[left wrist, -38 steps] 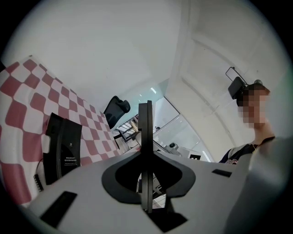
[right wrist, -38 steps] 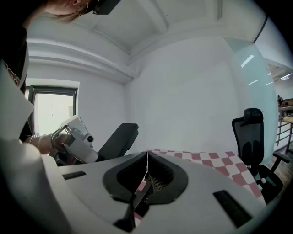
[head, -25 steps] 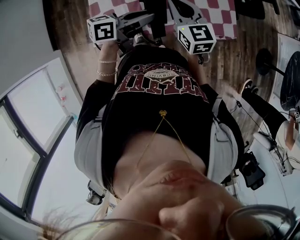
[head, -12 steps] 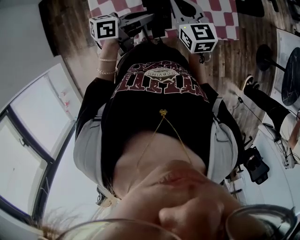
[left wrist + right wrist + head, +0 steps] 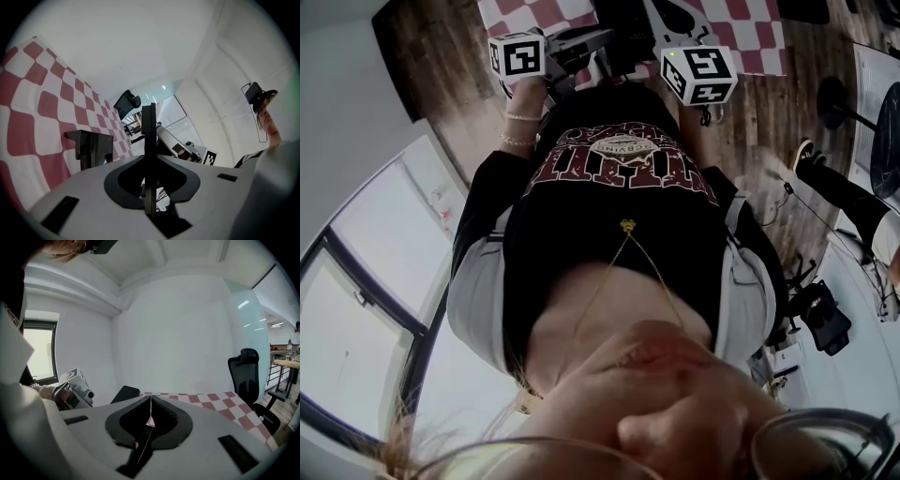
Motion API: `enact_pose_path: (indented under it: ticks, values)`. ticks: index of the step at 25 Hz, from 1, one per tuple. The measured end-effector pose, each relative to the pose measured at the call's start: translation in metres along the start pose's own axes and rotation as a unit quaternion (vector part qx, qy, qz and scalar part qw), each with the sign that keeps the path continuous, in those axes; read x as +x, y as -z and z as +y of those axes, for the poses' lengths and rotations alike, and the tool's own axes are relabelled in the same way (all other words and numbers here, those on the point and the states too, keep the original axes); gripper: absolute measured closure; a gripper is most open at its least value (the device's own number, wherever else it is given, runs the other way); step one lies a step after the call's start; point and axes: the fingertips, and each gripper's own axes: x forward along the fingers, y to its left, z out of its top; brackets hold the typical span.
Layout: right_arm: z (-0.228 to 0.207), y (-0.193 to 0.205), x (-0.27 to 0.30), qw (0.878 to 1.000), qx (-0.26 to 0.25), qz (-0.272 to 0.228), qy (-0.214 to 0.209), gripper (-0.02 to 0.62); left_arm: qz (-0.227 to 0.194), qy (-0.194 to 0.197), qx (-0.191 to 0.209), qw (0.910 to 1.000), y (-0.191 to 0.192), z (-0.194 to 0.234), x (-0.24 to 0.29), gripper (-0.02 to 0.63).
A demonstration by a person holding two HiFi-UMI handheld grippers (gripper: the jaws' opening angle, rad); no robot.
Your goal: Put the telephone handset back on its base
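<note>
In the left gripper view, my left gripper (image 5: 149,140) is shut on a thin black slab seen edge-on, which I take for the handset (image 5: 149,123). Beyond it a black boxy base (image 5: 91,147) stands on the red-and-white checkered cloth (image 5: 42,108). My right gripper (image 5: 150,401) is shut, its jaws meeting in a thin line with nothing between them. Its view takes in the left gripper's body (image 5: 70,390) at the left. In the head view both marker cubes, left (image 5: 517,56) and right (image 5: 698,75), sit at the top by the table; the jaw tips are hard to make out there.
The person's torso (image 5: 619,216) fills the middle of the head view. A black office chair (image 5: 246,373) stands at the checkered table's (image 5: 206,399) right end. Another person's leg and shoe (image 5: 825,178) and dark gear on the wooden floor lie at the right.
In the head view the left marker cube has shifted a little to the right and both grippers sit slightly nearer the checkered table. Neither gripper's jaws have changed.
</note>
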Motion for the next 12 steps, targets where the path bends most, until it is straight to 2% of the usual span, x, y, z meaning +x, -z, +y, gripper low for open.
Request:
enact_pose_path:
  ticks: [12]
  values:
    - [0.004,0.017,-0.003,1.000,0.016,0.016,0.021,0.574,0.016,-0.014,-0.004,0.9998,0.005,0.021,0.000,0.528]
